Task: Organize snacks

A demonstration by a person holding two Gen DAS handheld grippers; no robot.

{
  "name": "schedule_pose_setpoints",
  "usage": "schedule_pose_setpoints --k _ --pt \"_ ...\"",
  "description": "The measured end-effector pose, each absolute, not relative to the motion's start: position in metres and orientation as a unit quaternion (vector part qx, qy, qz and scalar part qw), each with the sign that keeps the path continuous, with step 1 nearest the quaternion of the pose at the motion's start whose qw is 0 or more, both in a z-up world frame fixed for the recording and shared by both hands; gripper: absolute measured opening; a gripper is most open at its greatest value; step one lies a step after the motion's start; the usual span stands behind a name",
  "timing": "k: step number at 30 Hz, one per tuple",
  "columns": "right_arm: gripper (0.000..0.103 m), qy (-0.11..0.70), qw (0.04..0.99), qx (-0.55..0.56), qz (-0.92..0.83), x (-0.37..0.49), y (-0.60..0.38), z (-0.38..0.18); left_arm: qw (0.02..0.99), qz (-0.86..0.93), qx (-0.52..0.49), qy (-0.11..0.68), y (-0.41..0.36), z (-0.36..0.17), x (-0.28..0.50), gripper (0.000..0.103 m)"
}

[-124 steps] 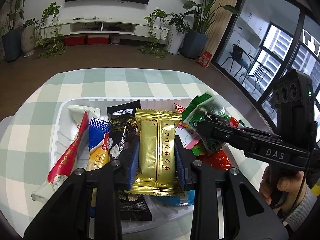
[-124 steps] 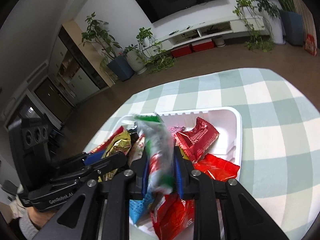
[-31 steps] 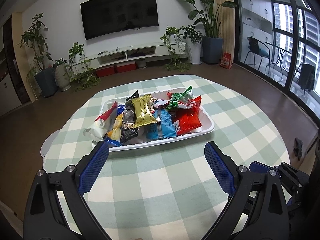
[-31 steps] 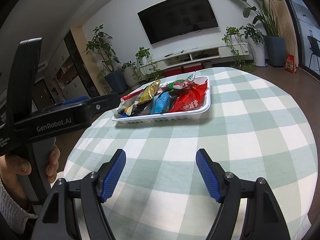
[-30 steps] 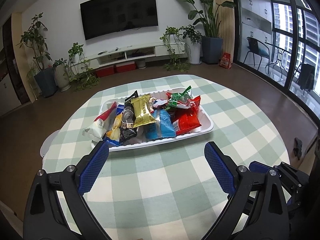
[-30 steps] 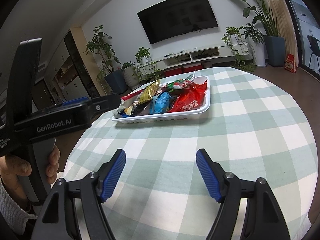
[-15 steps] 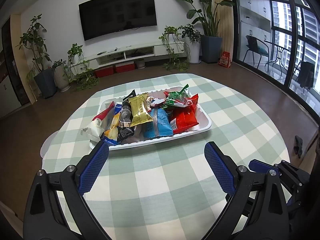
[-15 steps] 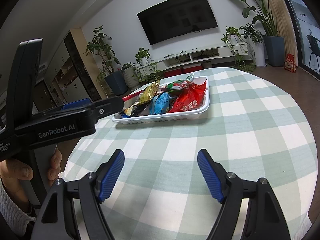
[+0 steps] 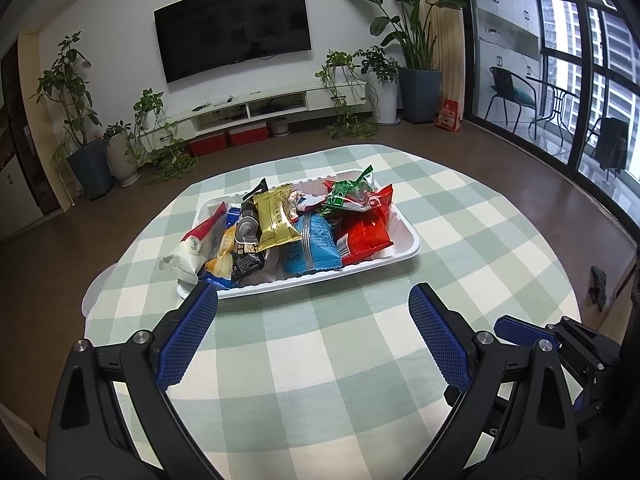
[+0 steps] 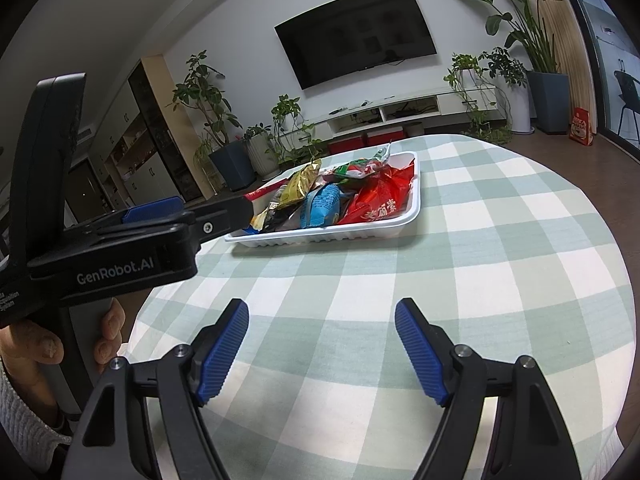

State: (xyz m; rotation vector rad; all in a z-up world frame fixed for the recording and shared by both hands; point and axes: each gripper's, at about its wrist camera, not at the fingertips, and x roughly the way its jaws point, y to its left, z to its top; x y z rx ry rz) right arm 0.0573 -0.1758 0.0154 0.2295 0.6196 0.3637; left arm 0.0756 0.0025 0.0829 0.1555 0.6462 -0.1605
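We see a tray (image 9: pixel 404 254) on the far half of the table (image 9: pixel 304 364), snacks (image 9: pixel 296 226) heaped in it. One packet (image 9: pixel 186 256) hangs over its left end. Our left gripper (image 9: pixel 312 336) and right gripper (image 10: pixel 322 344) hover over the near half of the table, well short of the tray, with nothing between their jaws. Behind the table, a TV (image 9: pixel 234 22) hangs on the wall above a low shelf (image 9: pixel 264 106), with plants (image 9: pixel 404 52) on both sides of it. Windows (image 9: pixel 580 76) lie to the right.
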Motion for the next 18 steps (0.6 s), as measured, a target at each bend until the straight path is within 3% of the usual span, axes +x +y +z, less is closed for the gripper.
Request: schedule_pose_setpoints --k 18 --pt "0.08 0.303 0.93 0.113 0.176 0.0572 -0.1763 0.0158 0.942 -0.08 0.077 0.316 0.0012 0.0809 0.0703 0.097"
